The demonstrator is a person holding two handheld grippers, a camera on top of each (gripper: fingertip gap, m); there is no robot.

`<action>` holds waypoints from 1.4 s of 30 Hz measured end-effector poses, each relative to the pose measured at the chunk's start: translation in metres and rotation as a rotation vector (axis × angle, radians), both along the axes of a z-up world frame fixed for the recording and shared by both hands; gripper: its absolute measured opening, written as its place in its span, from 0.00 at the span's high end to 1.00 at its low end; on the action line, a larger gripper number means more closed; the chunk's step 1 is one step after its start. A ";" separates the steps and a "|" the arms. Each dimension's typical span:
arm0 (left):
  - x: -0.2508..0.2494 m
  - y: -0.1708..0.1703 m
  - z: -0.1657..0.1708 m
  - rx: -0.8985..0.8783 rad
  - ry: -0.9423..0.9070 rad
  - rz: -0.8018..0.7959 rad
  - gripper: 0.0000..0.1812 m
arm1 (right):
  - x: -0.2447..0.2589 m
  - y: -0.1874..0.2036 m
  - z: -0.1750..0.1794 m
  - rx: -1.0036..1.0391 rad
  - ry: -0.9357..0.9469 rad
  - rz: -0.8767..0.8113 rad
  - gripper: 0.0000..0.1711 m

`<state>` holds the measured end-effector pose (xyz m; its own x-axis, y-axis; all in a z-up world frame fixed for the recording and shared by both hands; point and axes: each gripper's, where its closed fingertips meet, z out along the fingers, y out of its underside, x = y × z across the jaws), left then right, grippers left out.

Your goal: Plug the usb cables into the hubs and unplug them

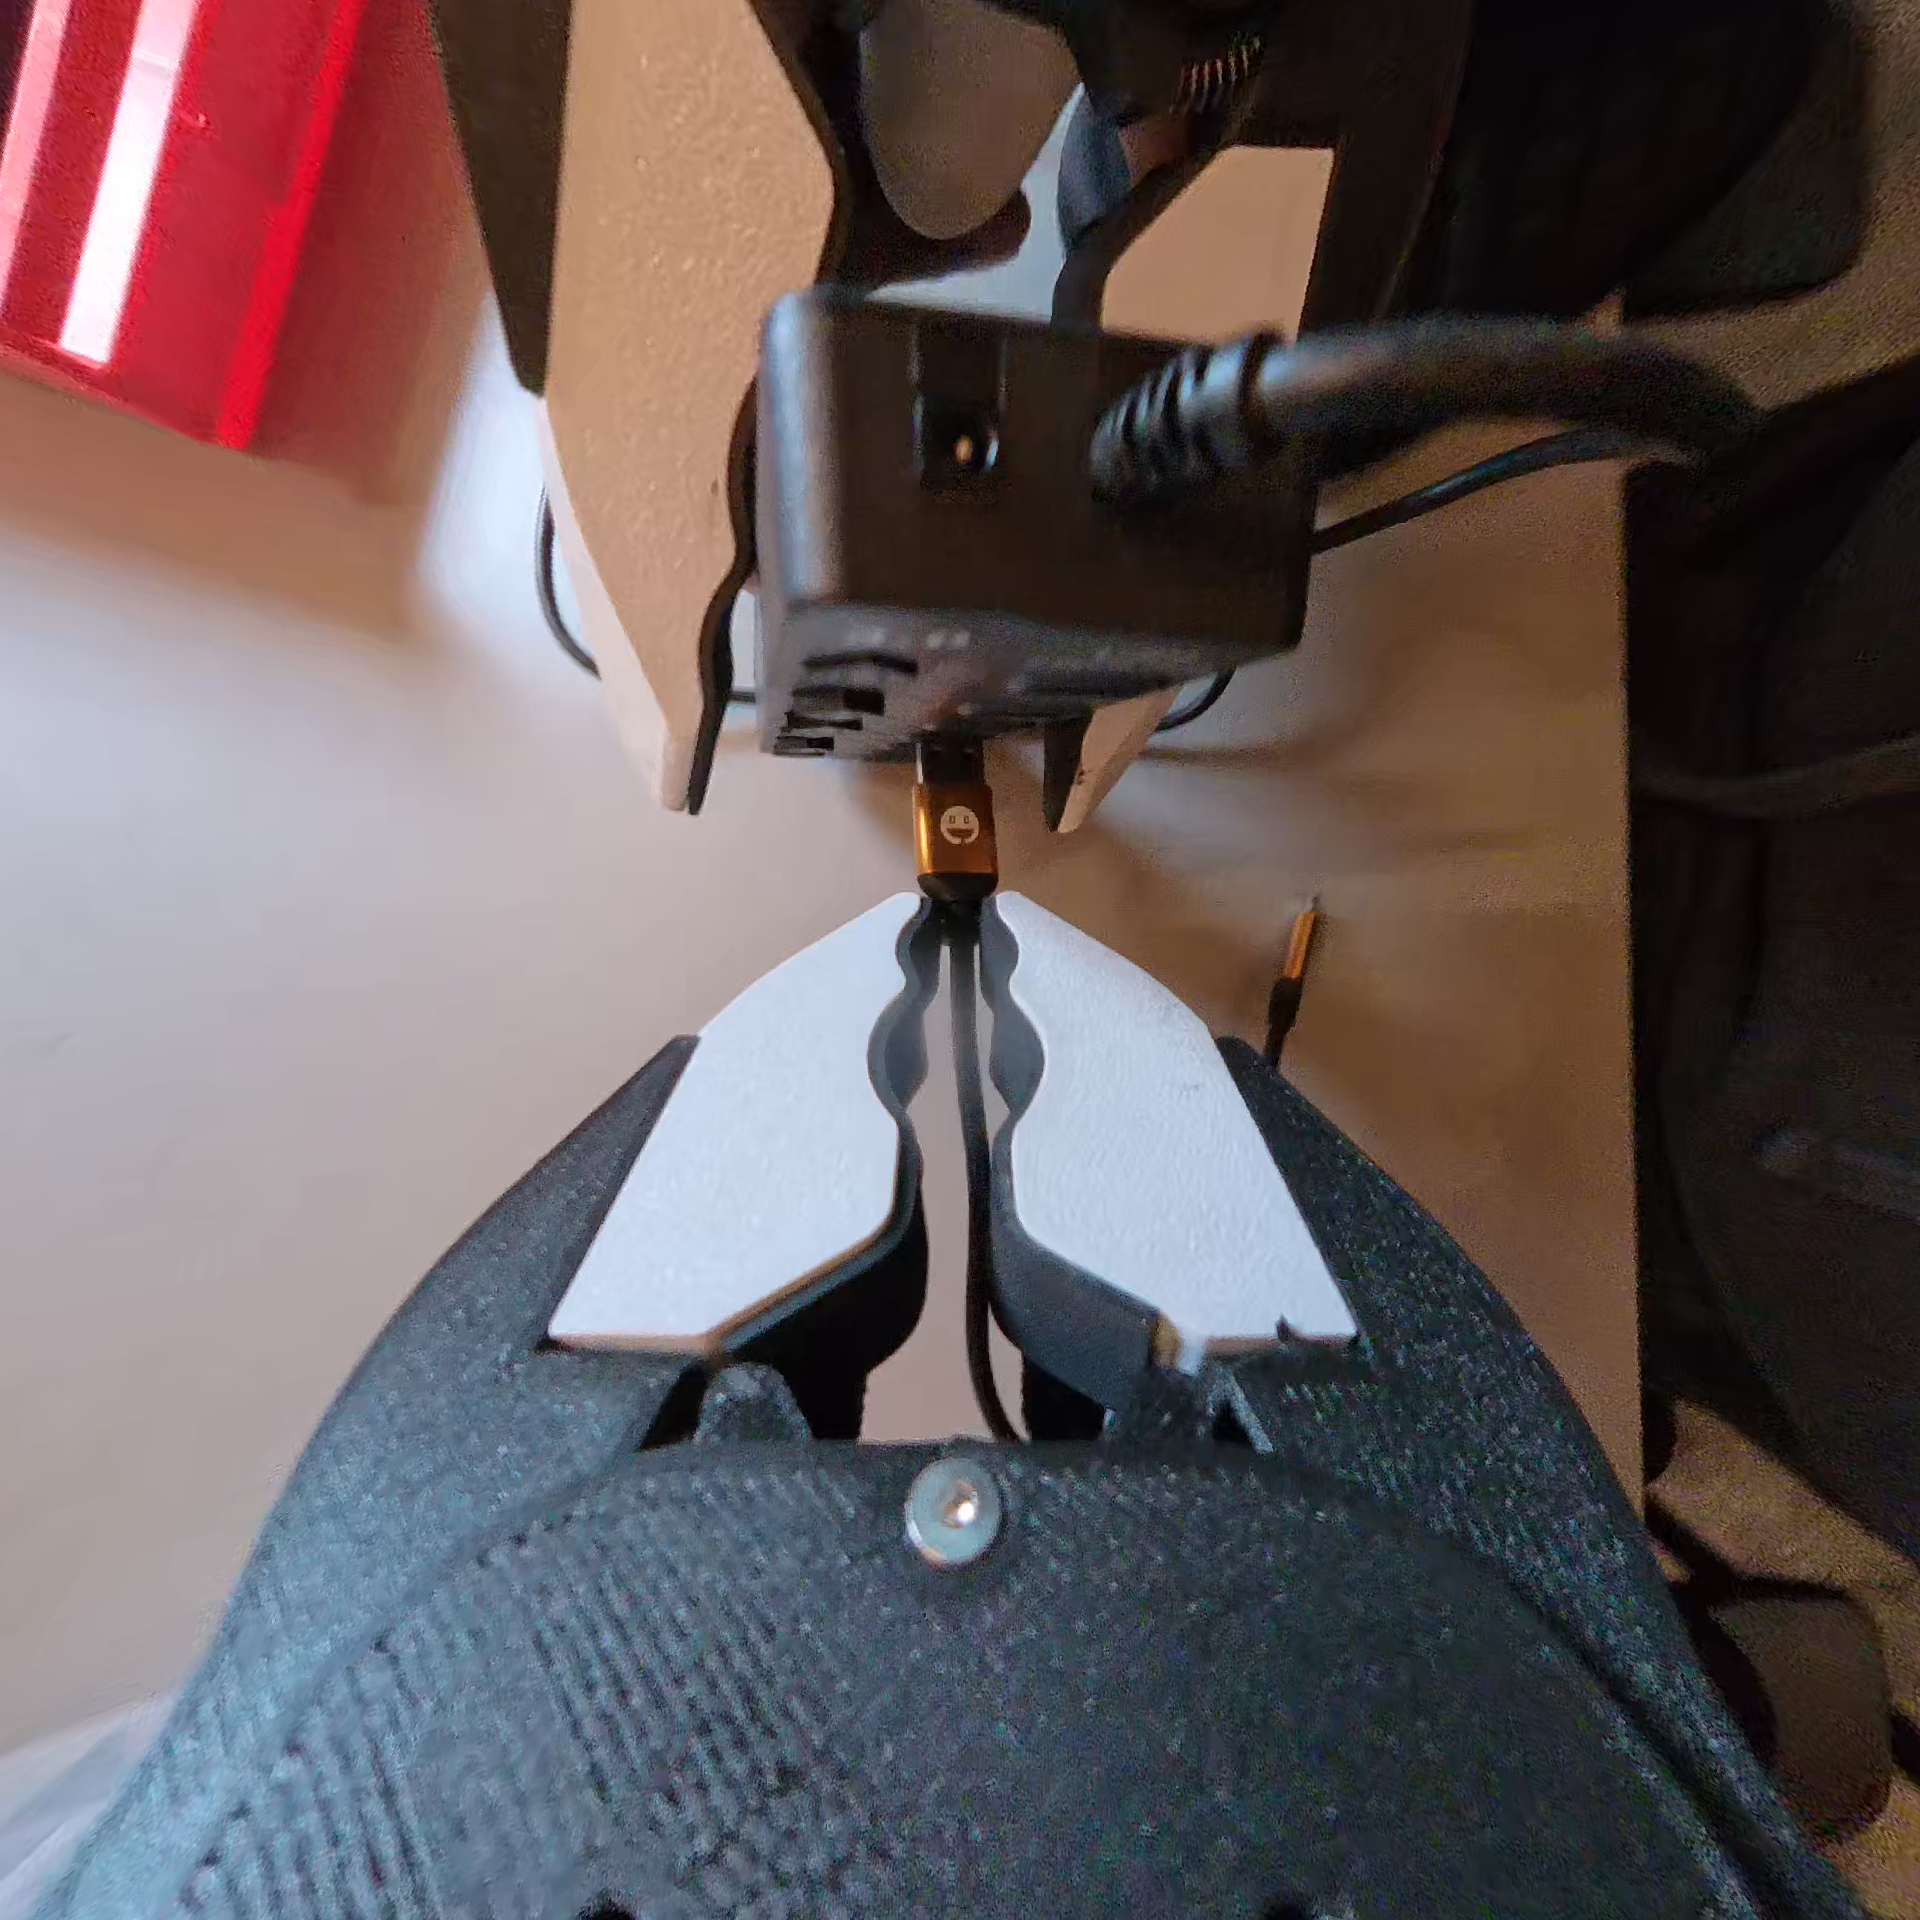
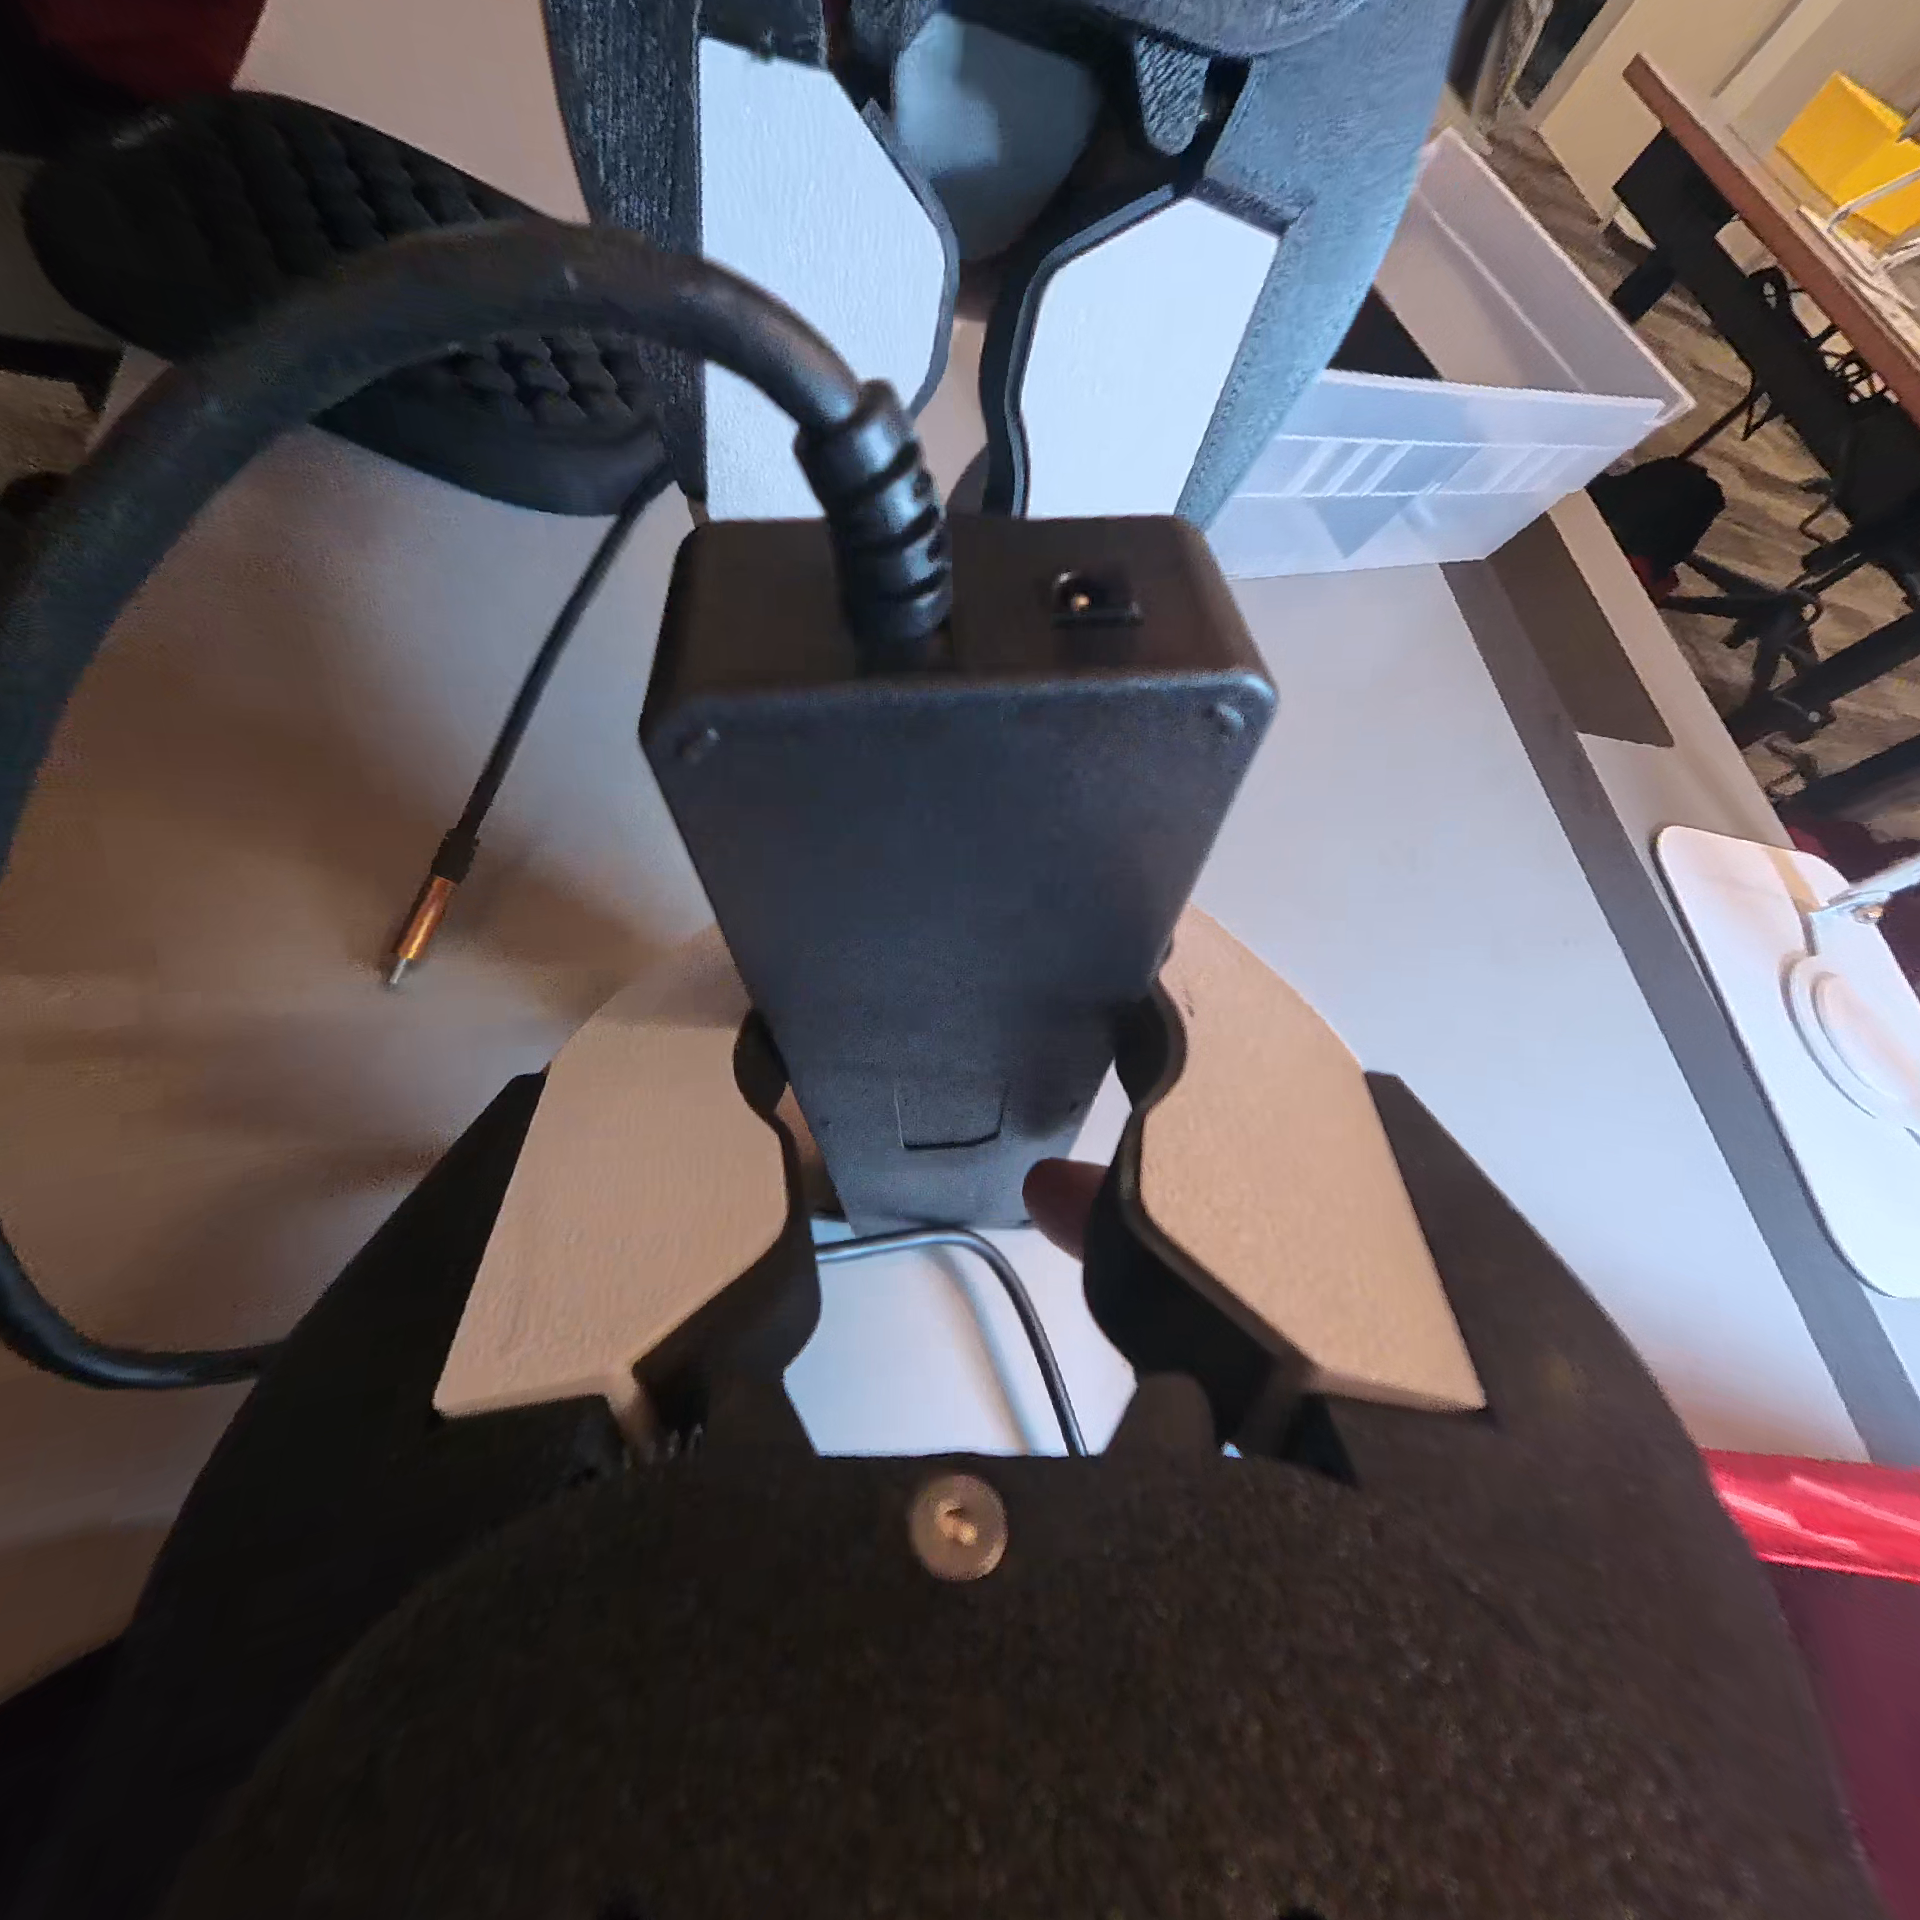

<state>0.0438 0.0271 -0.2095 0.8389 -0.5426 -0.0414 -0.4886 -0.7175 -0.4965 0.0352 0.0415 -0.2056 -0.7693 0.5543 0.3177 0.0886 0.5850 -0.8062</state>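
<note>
My right gripper (image 2: 956, 1039) is shut on a black USB hub (image 2: 956, 883) and holds it above the white table. The hub also shows in the left wrist view (image 1: 1029, 499), between the right gripper's fingers (image 1: 623, 582). My left gripper (image 1: 951, 909) is shut on a thin black cable just behind its orange USB plug (image 1: 951, 836). The plug's tip meets a port on the hub's near face; I cannot tell how deep it sits. The left gripper's fingers (image 2: 810, 260) show beyond the hub. A thick black cord (image 2: 312, 343) leaves the hub's other end.
A second orange plug (image 2: 426, 925) on a thin black cable lies on the table (image 2: 1351, 831) to the left. A translucent white bin (image 2: 1455, 468) stands at the back right, a white pad (image 2: 1787, 1039) at the right. A red box (image 1: 156, 208) and a black chair (image 1: 1766, 727) flank the hub. Both grippers' tips are close together, under 4 cm apart.
</note>
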 end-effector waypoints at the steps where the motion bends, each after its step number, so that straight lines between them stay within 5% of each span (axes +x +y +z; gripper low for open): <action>1: 0.002 0.001 -0.001 0.027 -0.059 0.005 0.96 | 0.002 0.001 0.000 -0.016 -0.009 0.008 0.63; 10: 0.006 0.015 -0.014 0.177 -0.298 0.034 0.96 | 0.004 0.018 -0.008 -0.078 -0.109 0.010 0.63; 15: 0.008 0.020 -0.012 0.161 -0.264 -0.003 0.96 | 0.006 0.026 -0.018 -0.046 -0.151 0.014 0.63; 25: 0.010 0.013 0.044 0.220 -0.201 -0.064 0.96 | 0.005 0.011 0.038 -0.131 0.052 0.056 0.64; 32: 0.016 0.013 0.035 0.224 -0.236 -0.008 0.96 | 0.005 0.006 0.037 -0.130 0.075 0.043 0.64; 39: 0.008 0.010 0.059 0.448 -0.385 0.057 0.96 | 0.003 0.008 0.049 -0.231 0.103 0.031 0.64; 42: -0.036 -0.007 0.084 0.582 -0.368 0.187 0.89 | 0.003 0.017 0.053 -0.270 0.111 0.006 0.64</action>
<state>0.0081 0.0198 -0.1252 0.9312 -0.3638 0.0227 -0.1105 -0.3411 -0.9335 0.0382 0.0582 -0.1530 -0.7418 0.6256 0.2416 -0.0116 0.3482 -0.9374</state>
